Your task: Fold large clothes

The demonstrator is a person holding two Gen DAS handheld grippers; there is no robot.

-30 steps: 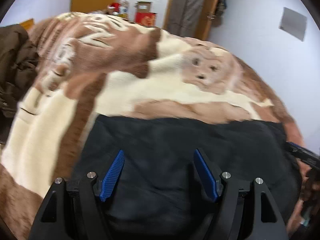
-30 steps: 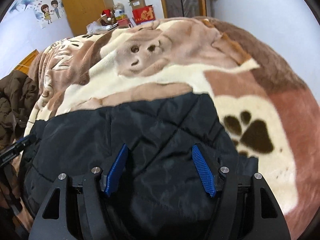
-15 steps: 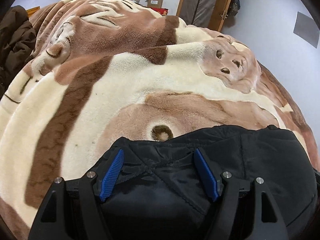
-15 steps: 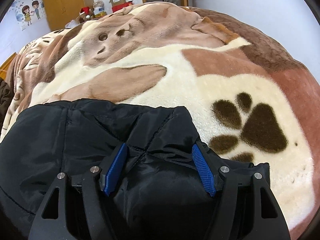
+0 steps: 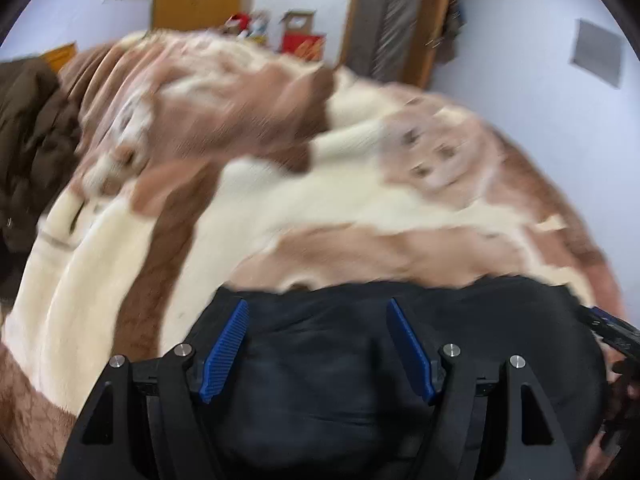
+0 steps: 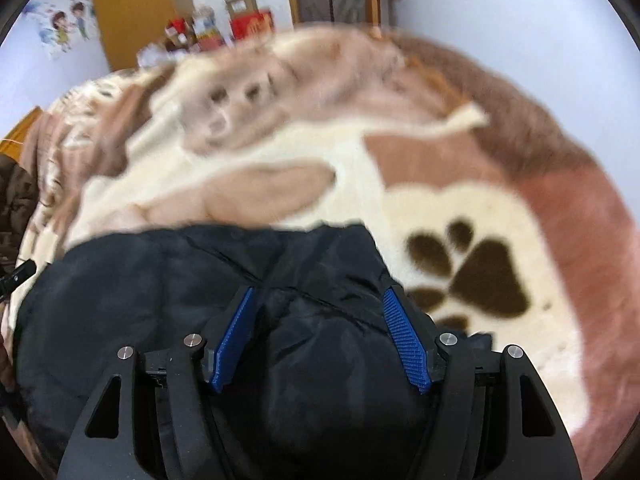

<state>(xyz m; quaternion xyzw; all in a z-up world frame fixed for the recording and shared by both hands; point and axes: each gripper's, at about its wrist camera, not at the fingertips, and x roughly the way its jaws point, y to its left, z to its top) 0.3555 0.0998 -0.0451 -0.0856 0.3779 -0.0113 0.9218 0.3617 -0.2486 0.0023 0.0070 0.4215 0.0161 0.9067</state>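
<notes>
A black quilted jacket (image 5: 320, 360) lies on a brown and cream plush blanket (image 5: 280, 200) that covers the bed. It also shows in the right wrist view (image 6: 160, 280). My left gripper (image 5: 318, 312) is open, its blue pads spread over the jacket's near left part. My right gripper (image 6: 318, 300) is open over the jacket's near right part, close to its right edge. The right gripper's tip (image 5: 612, 328) shows at the right edge of the left wrist view. Both views are blurred by motion.
A dark brown coat (image 5: 32, 140) is heaped at the bed's left side. A paw print (image 6: 472, 272) marks the blanket right of the jacket. A wooden wardrobe (image 6: 136, 12), boxes (image 6: 248, 20) and a door (image 5: 400, 16) stand beyond the bed.
Both grippers have stayed open and pulled back and up from the jacket. More of the blanket and room shows now. The jacket's far edge lies flatter.
</notes>
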